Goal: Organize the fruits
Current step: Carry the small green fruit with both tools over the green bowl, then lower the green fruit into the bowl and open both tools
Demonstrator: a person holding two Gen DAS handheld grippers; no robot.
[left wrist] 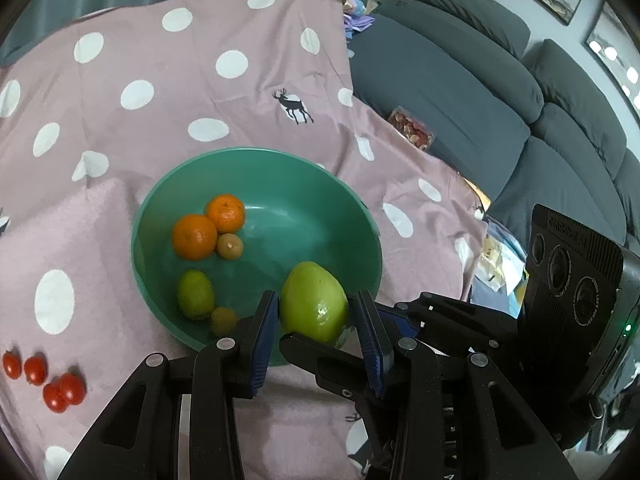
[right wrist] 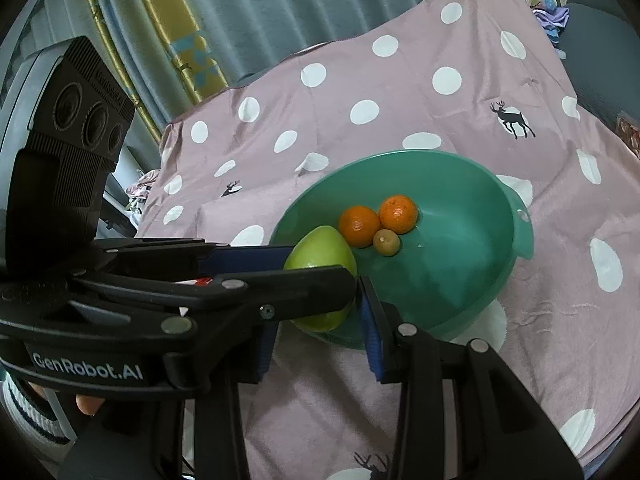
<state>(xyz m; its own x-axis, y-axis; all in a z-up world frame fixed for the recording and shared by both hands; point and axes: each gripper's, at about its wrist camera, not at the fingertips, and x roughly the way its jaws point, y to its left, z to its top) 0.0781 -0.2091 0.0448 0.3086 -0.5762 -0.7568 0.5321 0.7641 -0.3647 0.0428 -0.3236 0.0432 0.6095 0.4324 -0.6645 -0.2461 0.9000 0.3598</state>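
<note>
A green bowl sits on a pink polka-dot cloth. It holds two oranges, two small brown fruits and a small green fruit. My left gripper is shut on a large green mango and holds it over the bowl's near rim. In the right wrist view the same mango sits in the left gripper's fingers, over the bowl. My right gripper is open and empty just behind it, near the bowl's front edge.
Several red cherry tomatoes lie on the cloth at the lower left. A grey sofa stands to the right with a snack packet on it. Curtains hang behind the table.
</note>
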